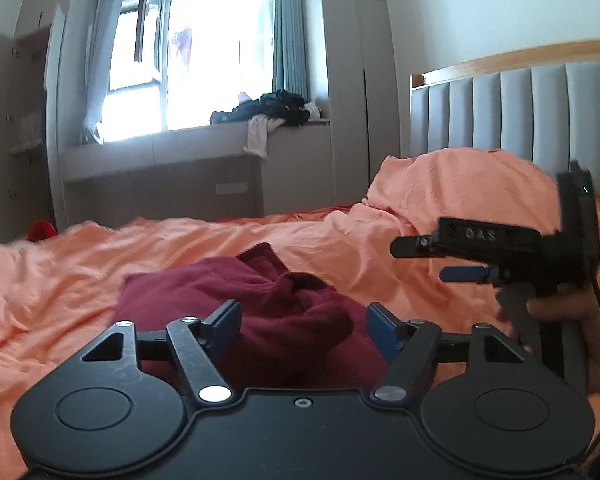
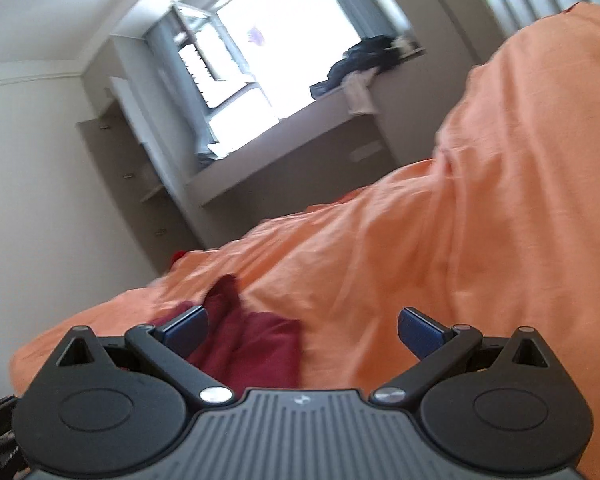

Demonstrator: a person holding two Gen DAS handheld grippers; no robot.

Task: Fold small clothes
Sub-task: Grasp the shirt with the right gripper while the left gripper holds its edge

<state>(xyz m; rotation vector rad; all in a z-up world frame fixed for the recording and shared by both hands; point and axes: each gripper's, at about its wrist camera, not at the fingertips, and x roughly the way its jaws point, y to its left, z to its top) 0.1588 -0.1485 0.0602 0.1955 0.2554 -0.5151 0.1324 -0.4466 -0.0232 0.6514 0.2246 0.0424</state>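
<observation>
A dark red garment (image 1: 260, 300) lies bunched on the orange bed cover (image 1: 60, 272). My left gripper (image 1: 302, 330) is open, low over the garment's near edge, its blue pads on either side of a fold. My right gripper (image 1: 416, 260) shows in the left wrist view at the right, held in a hand above the cover and pointing left, jaws apart. In the right wrist view the right gripper (image 2: 302, 330) is open and tilted, with the garment (image 2: 244, 340) below its left finger.
A grey padded headboard (image 1: 520, 108) stands at the right behind a raised orange mound (image 1: 460, 188). A window bench (image 1: 160, 156) with a heap of dark clothes (image 1: 272, 108) lies beyond the bed. Cupboards line the left wall.
</observation>
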